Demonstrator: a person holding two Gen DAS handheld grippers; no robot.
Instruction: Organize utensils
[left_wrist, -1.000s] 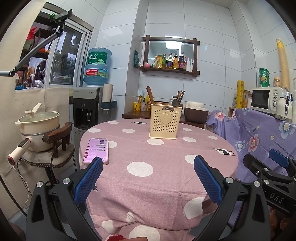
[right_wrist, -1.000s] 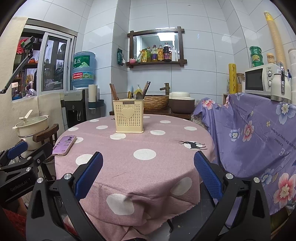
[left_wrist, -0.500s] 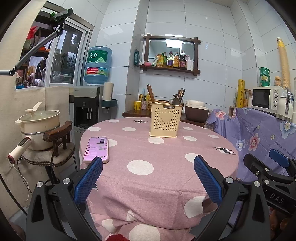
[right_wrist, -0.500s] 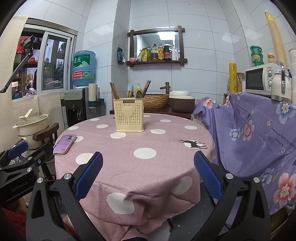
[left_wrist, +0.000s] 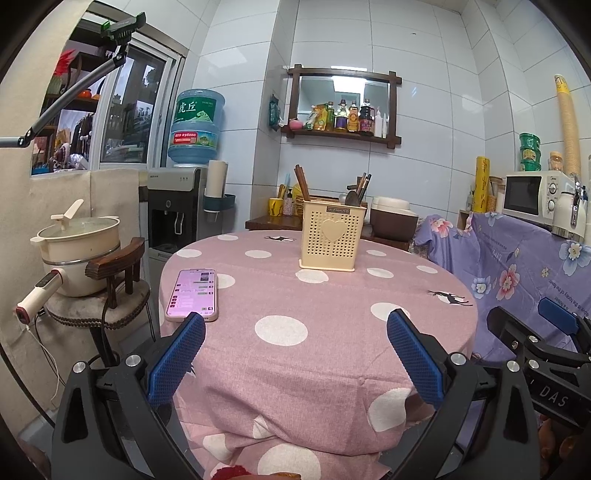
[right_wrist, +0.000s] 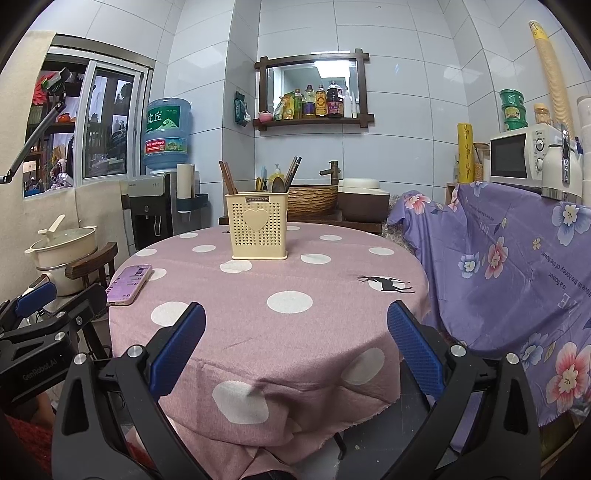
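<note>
A cream perforated utensil holder (left_wrist: 331, 239) with a heart on its front stands near the far side of a round table with a pink polka-dot cloth (left_wrist: 314, 343). It also shows in the right wrist view (right_wrist: 259, 226). Chopsticks (left_wrist: 301, 182) and a spoon (left_wrist: 351, 198) stick up out of it. My left gripper (left_wrist: 295, 356) is open and empty, held at the table's near edge. My right gripper (right_wrist: 295, 350) is open and empty, also at the near edge, to the right of the left one.
A phone (left_wrist: 192, 294) with a lit screen lies on the table's left side. A pot (left_wrist: 79, 248) sits on a wooden stool at the left. A purple floral cloth (right_wrist: 517, 273) covers furniture at the right, with a microwave (right_wrist: 517, 157) on it. A water dispenser (left_wrist: 177, 210) stands behind.
Both views have shifted only slightly. Both grippers stay open and nothing on the table has moved.
</note>
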